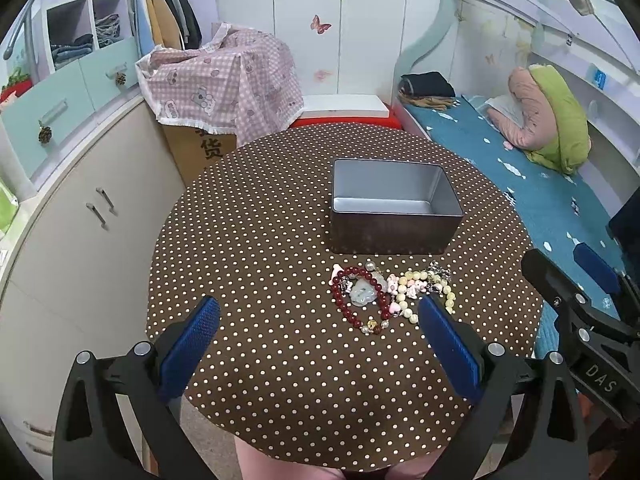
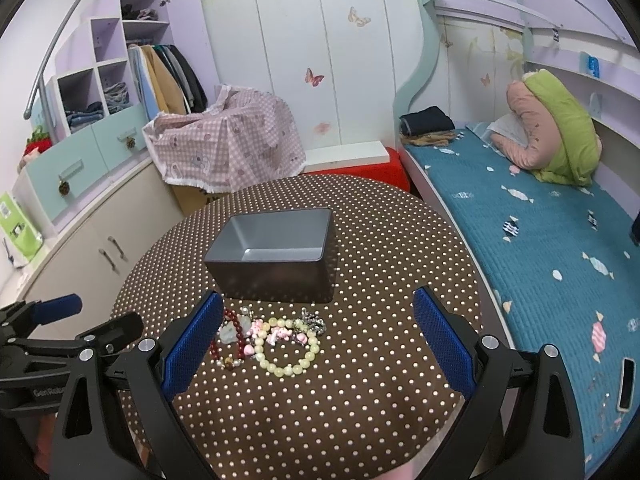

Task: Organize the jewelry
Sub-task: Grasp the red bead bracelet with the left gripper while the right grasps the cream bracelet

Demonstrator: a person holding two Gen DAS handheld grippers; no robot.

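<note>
Brown polka-dot round desk (image 1: 260, 240) is shown; tangled bead bracelets (image 1: 390, 298) are heaped just before an empty grey rectangular metal tin (image 1: 394, 210). Both grippers' fingers (image 1: 192, 344) are spread, empty. Neighbouring strands could be dragged along.

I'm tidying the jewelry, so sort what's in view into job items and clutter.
Job:
dark red bead bracelet
pale yellow bead bracelet
pale jade pendant
pink charms
metal tin

Clutter:
checked cloth
folded dark clothes
pillows
</note>
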